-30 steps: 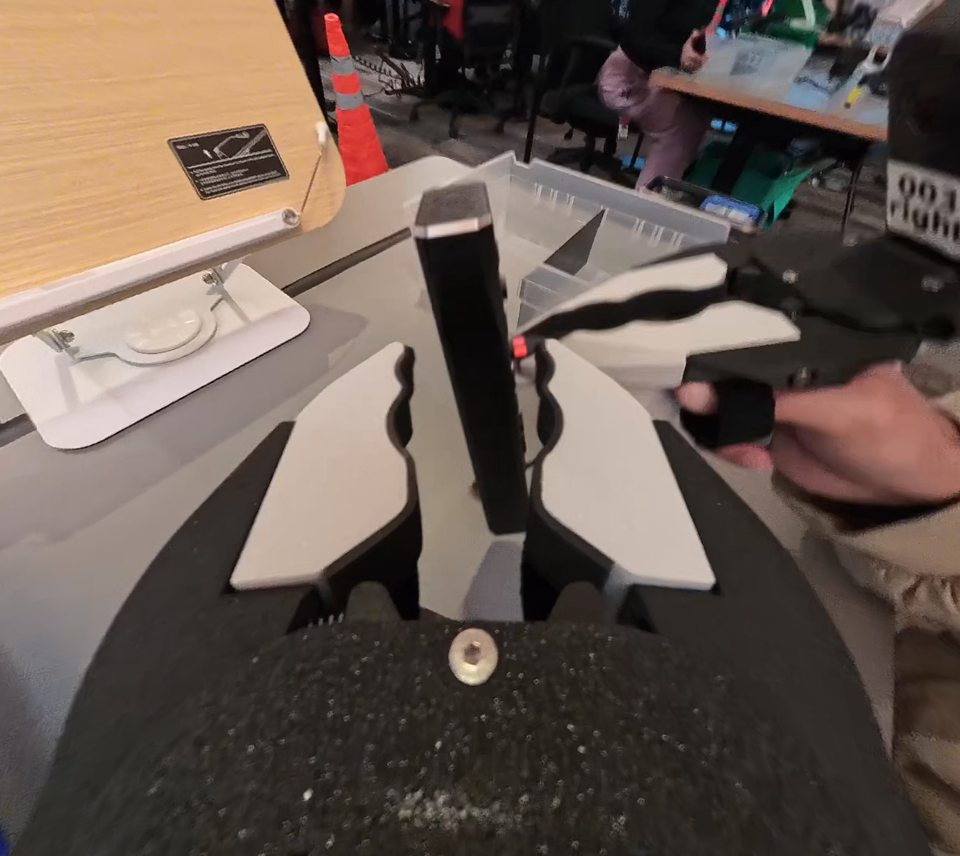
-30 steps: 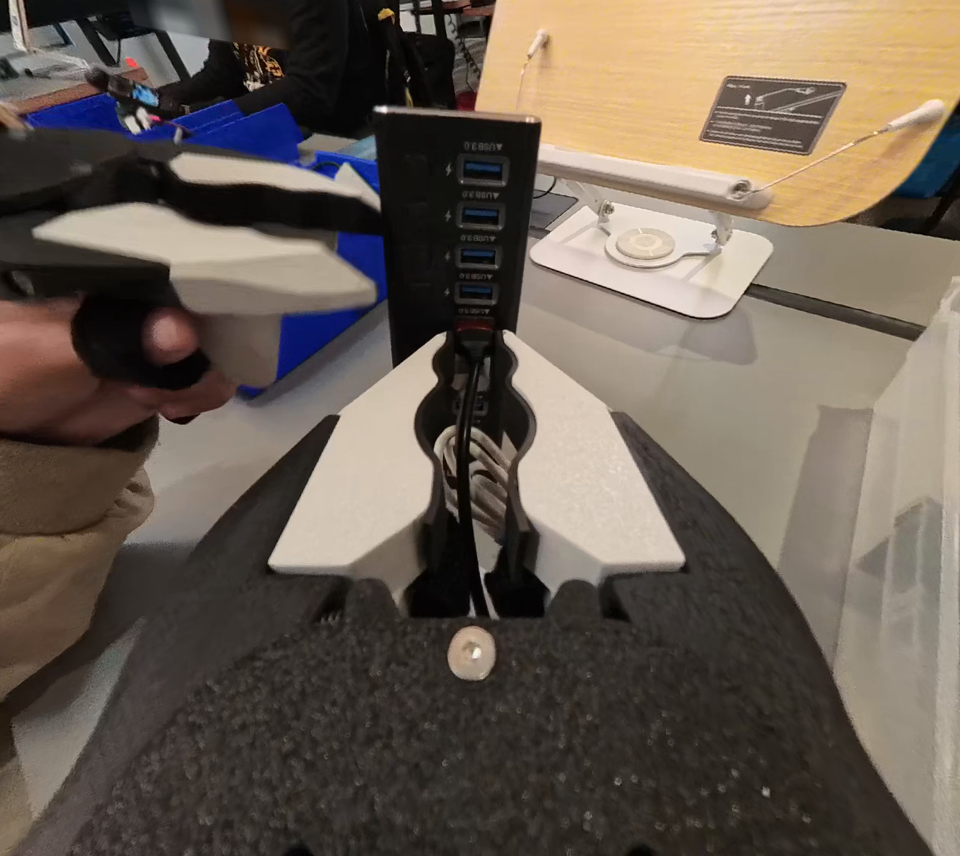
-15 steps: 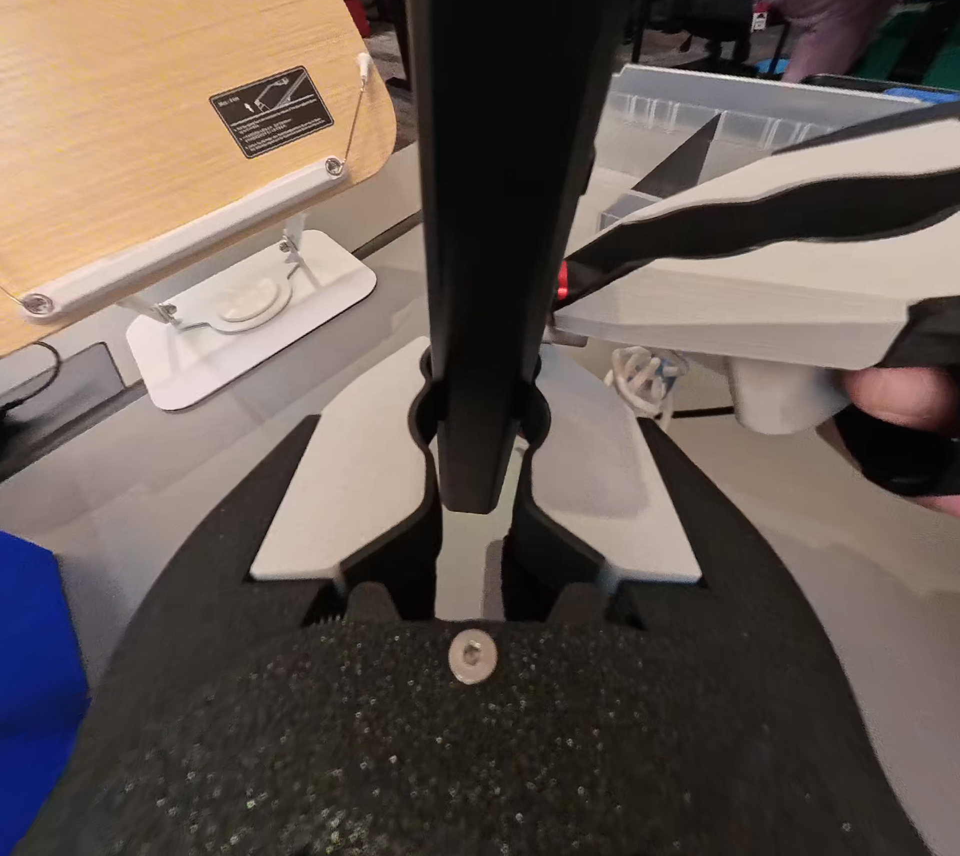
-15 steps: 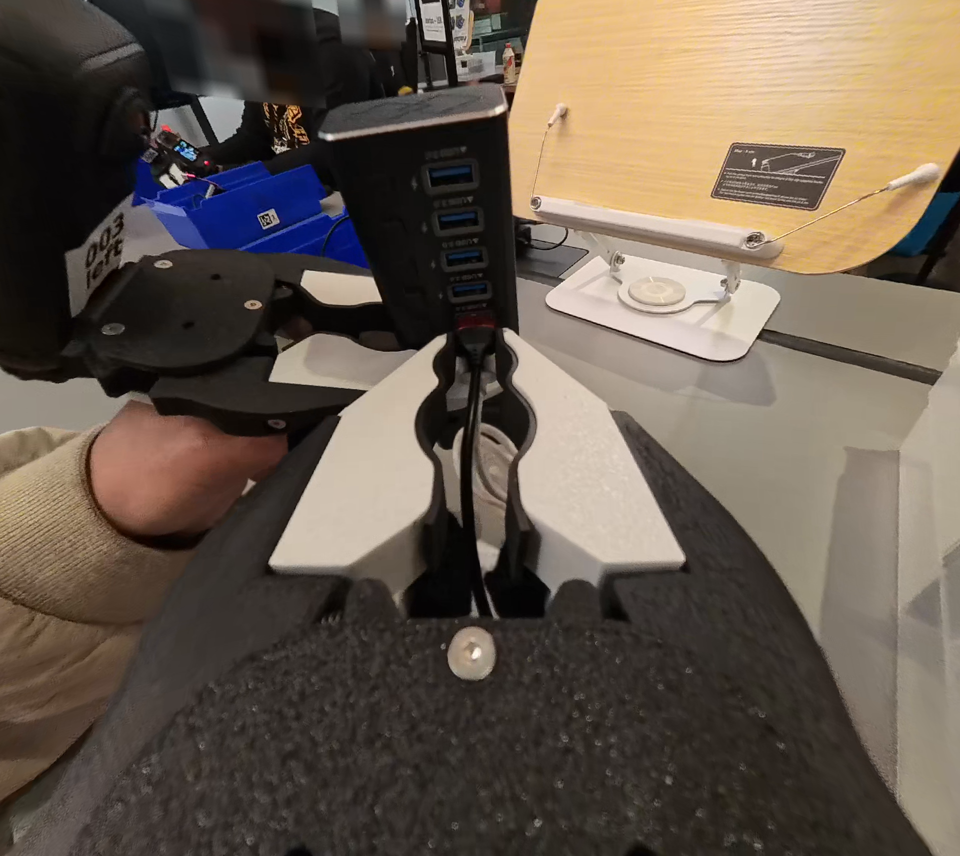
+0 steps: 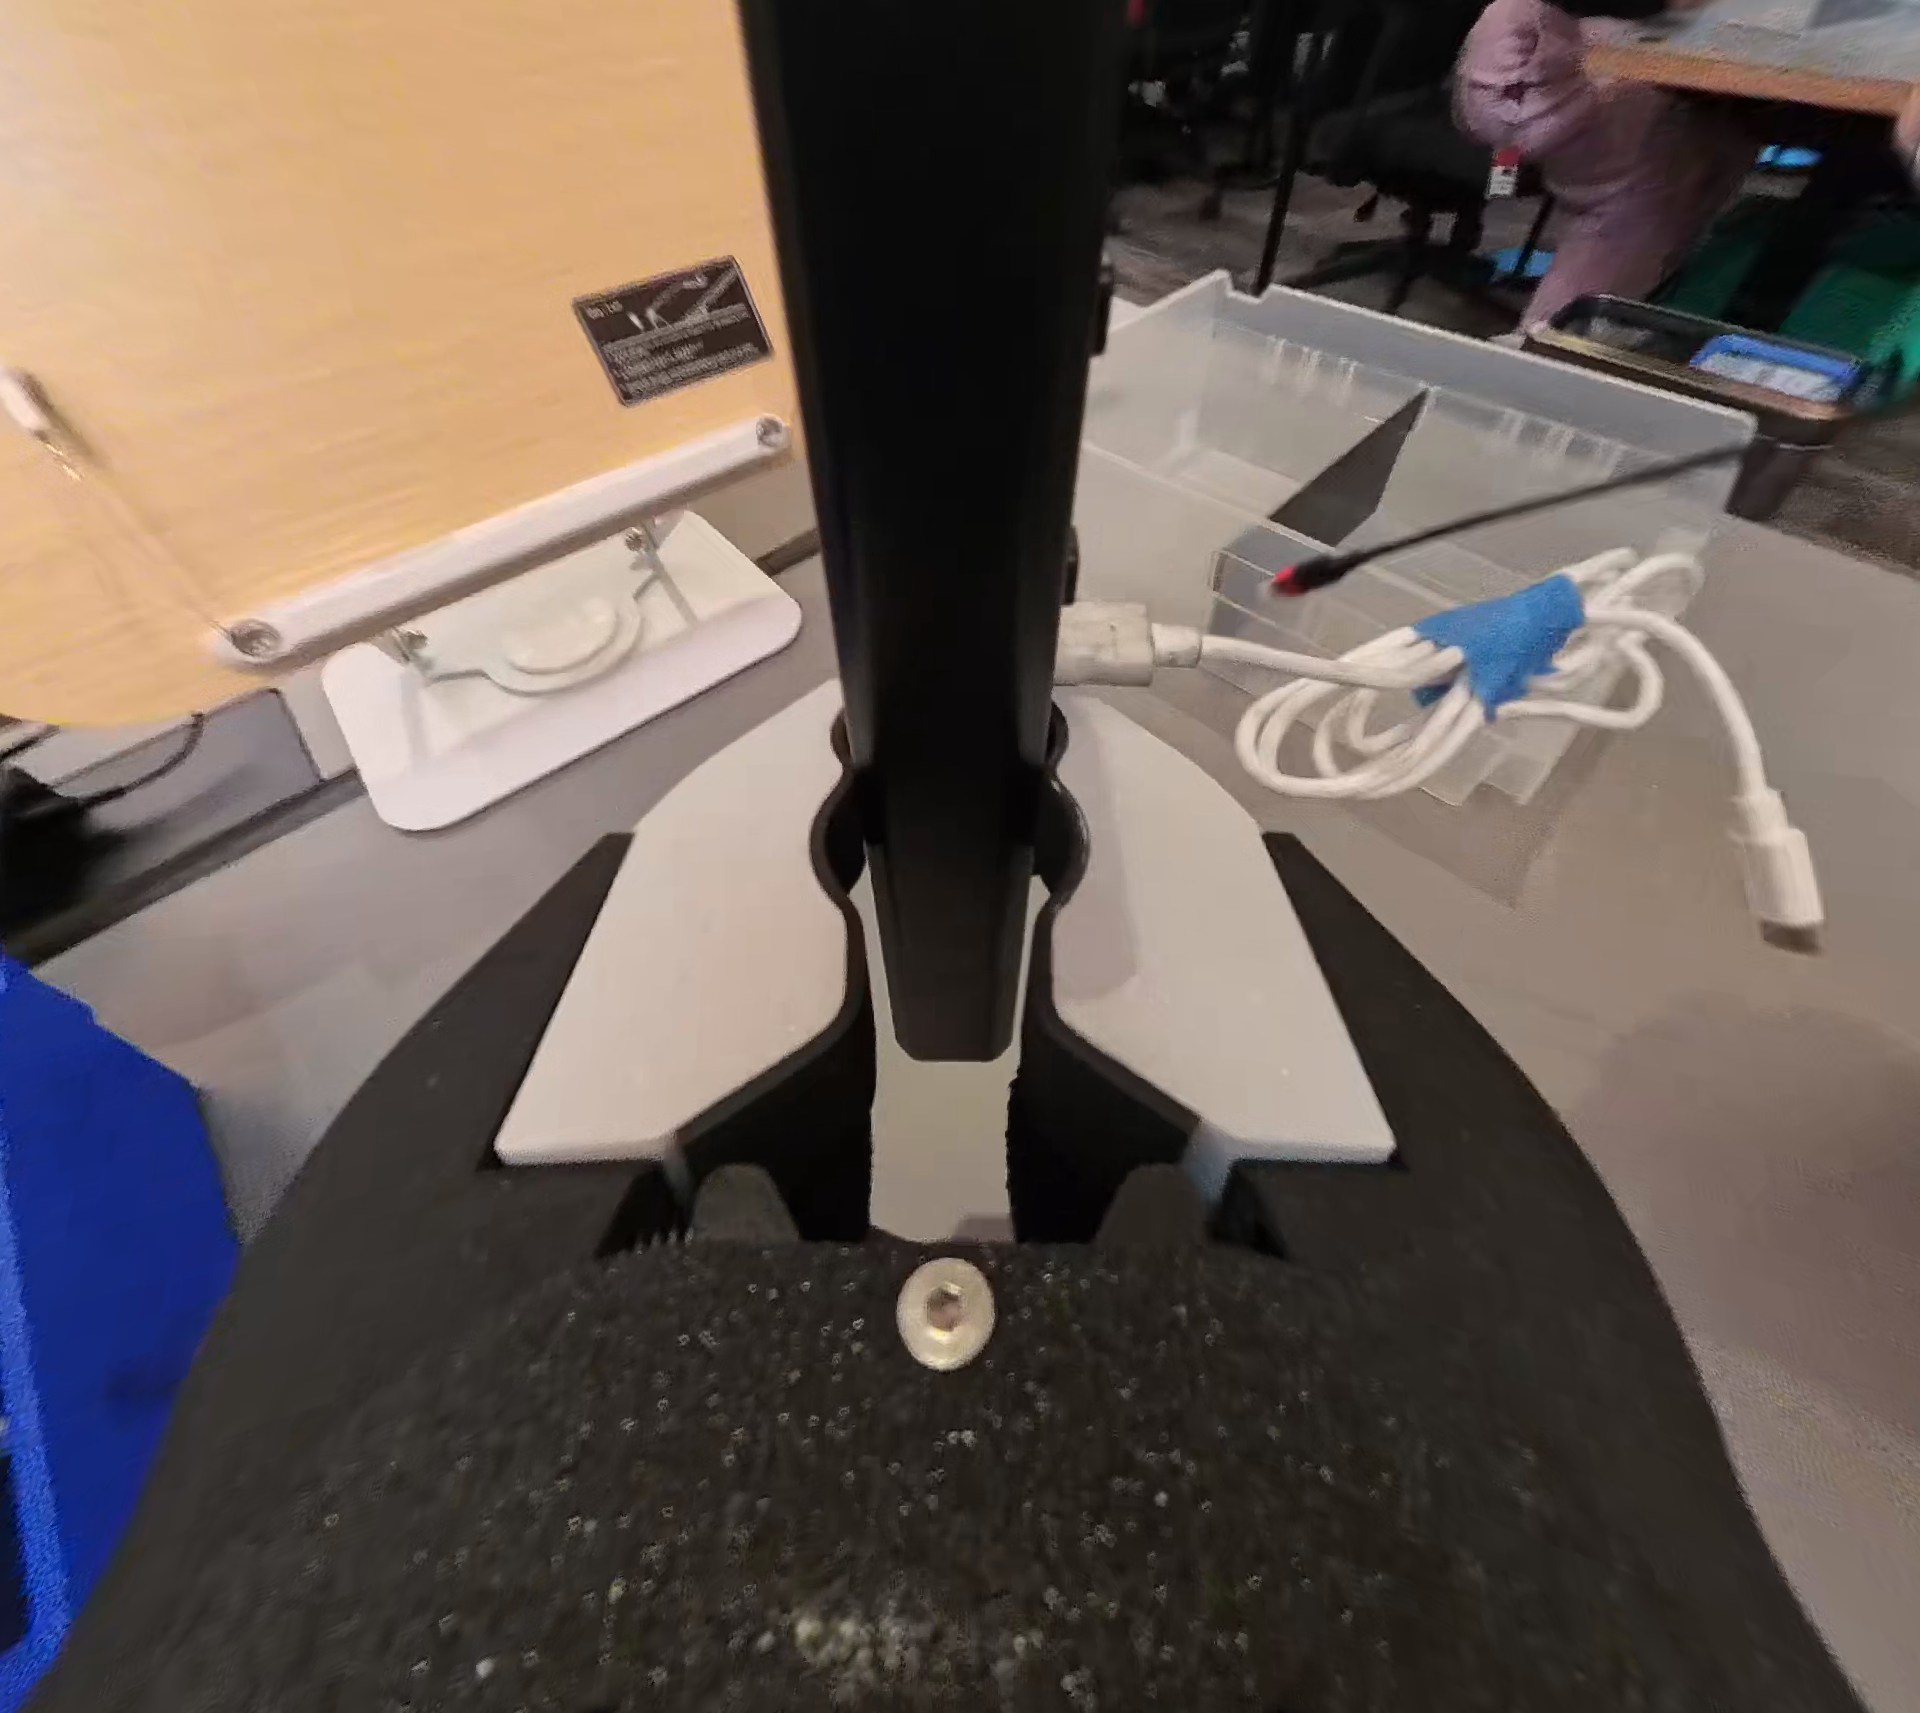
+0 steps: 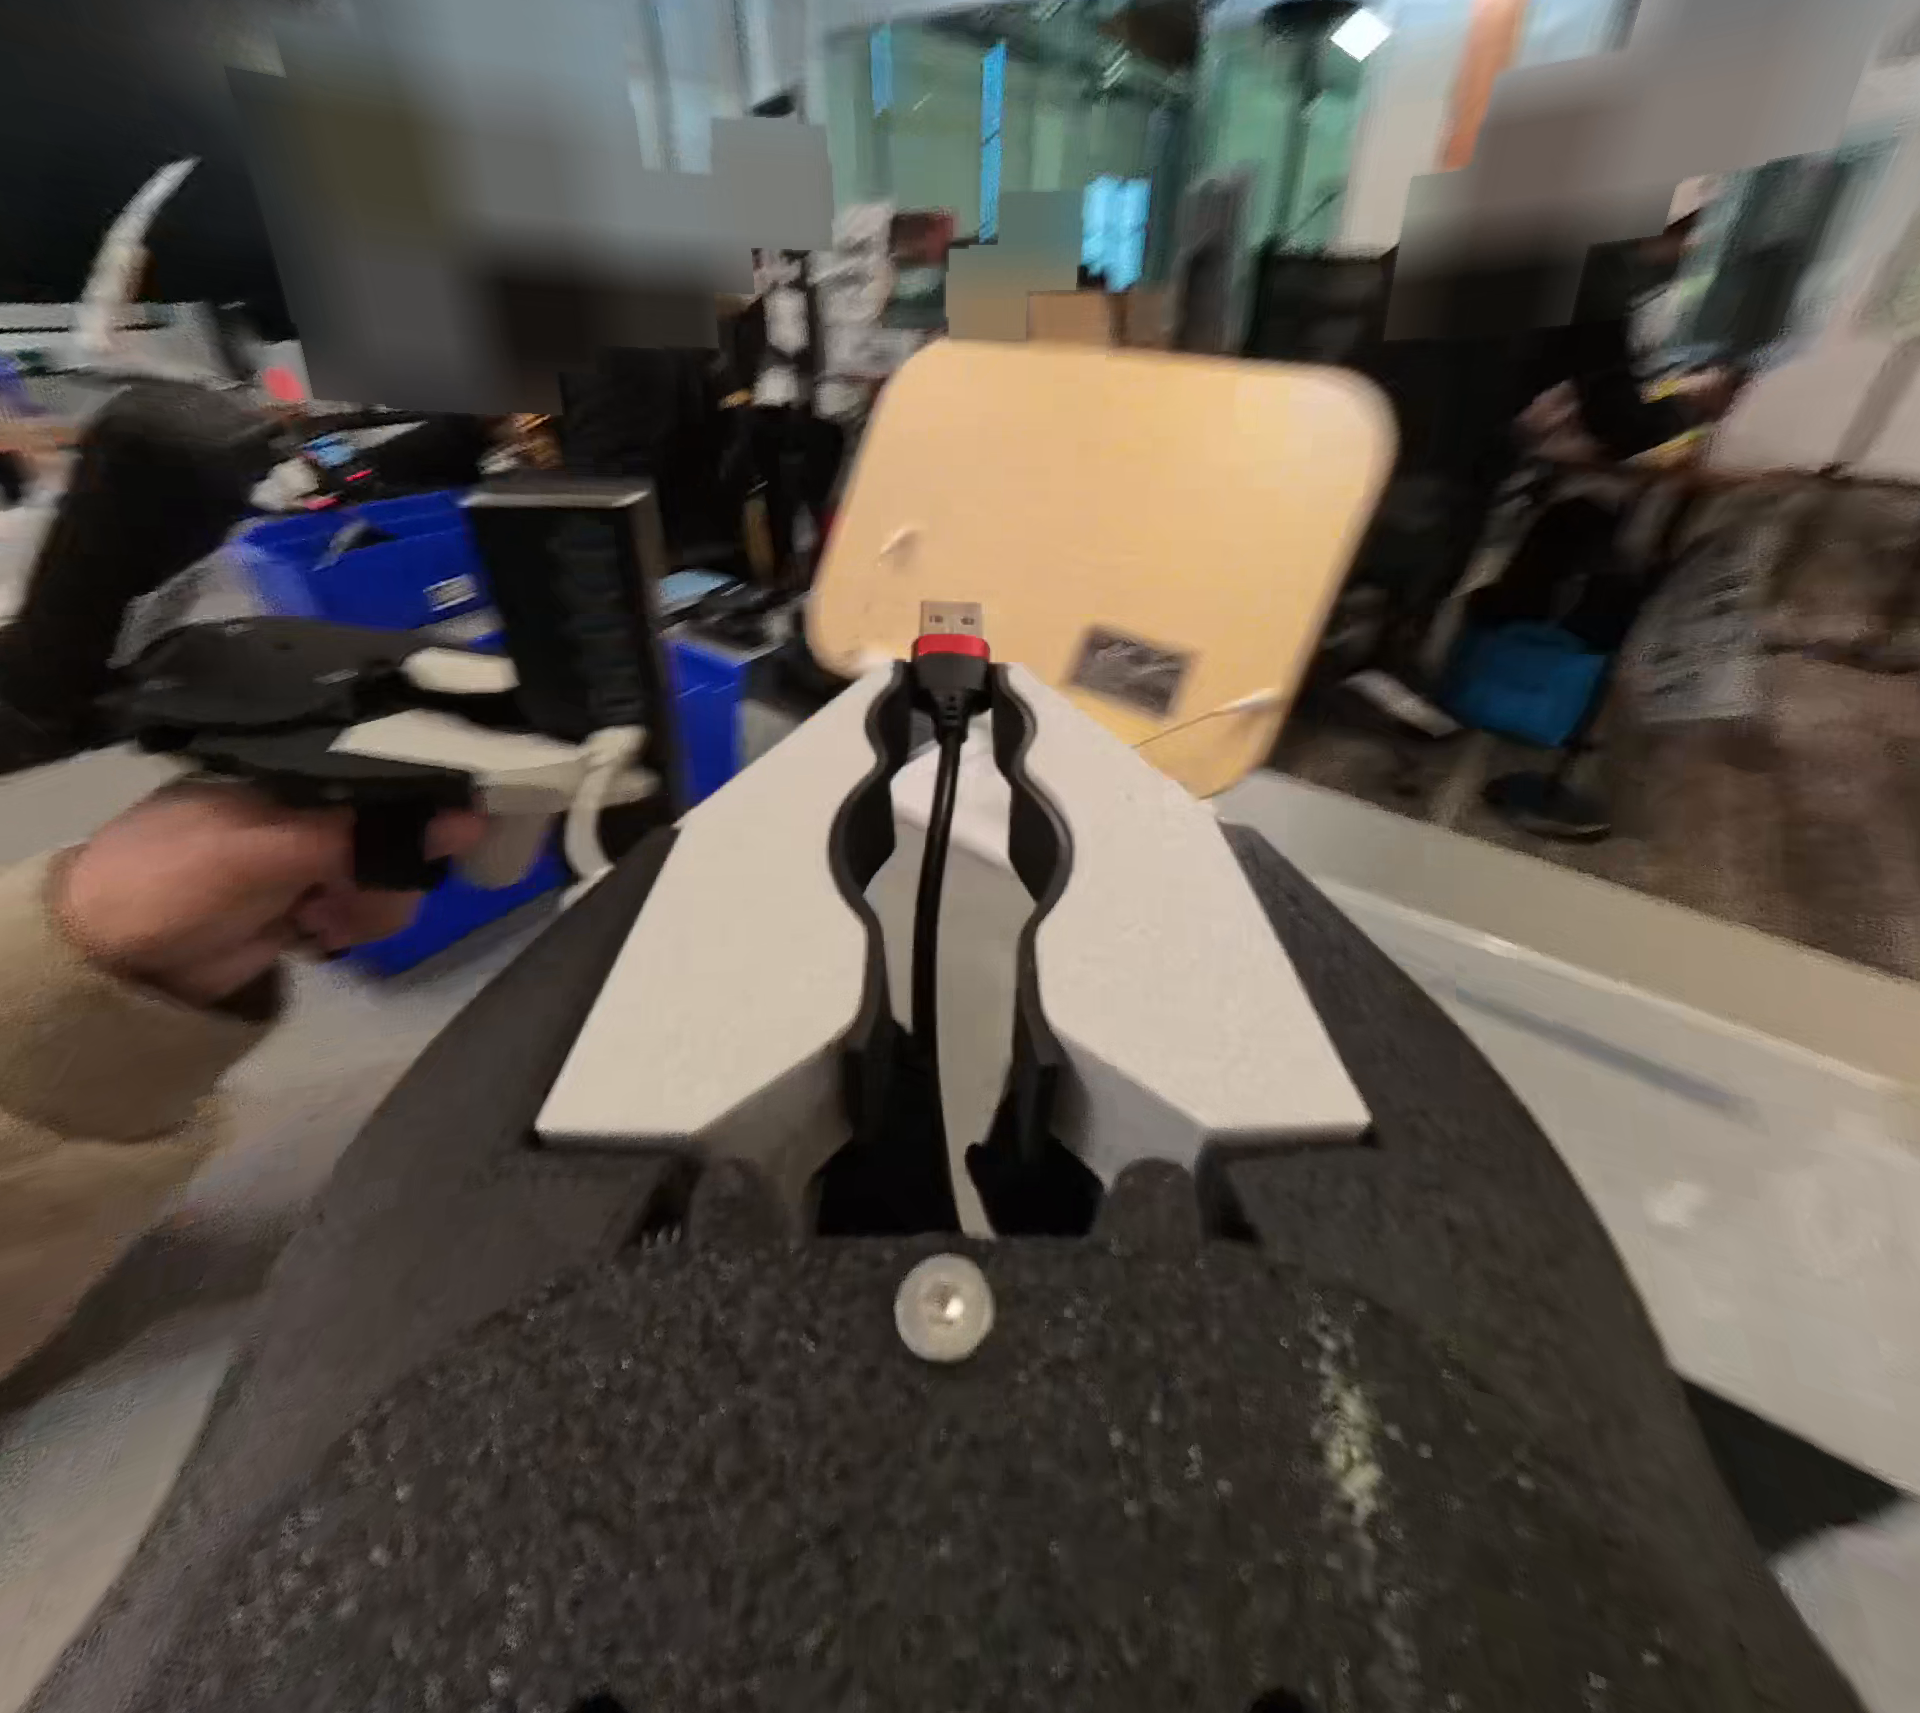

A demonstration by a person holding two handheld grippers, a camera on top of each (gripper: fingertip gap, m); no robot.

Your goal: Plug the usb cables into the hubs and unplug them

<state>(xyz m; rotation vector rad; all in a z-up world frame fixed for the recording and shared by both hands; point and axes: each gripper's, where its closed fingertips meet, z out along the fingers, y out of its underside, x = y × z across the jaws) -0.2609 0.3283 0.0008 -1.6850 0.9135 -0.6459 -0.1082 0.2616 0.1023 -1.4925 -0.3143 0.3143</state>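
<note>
While the left gripper [image 5: 948, 816] is clamped on the lower end of the upright black USB hub [image 5: 925, 375], a white USB cable [image 5: 1455, 687] is plugged into the hub's right side. That cable is coiled, bound with blue tape [image 5: 1507, 640], and hangs beside the hub above the grey worktop [image 5: 1558, 1040]. The right gripper [image 6: 948, 676] is closed on the red-collared plug of a black USB cable [image 6: 948, 640], held clear to the right of the hub. Behind the hub stand a wooden book stand [image 5: 312, 209] and a clear plastic bin [image 5: 1351, 416].
</note>
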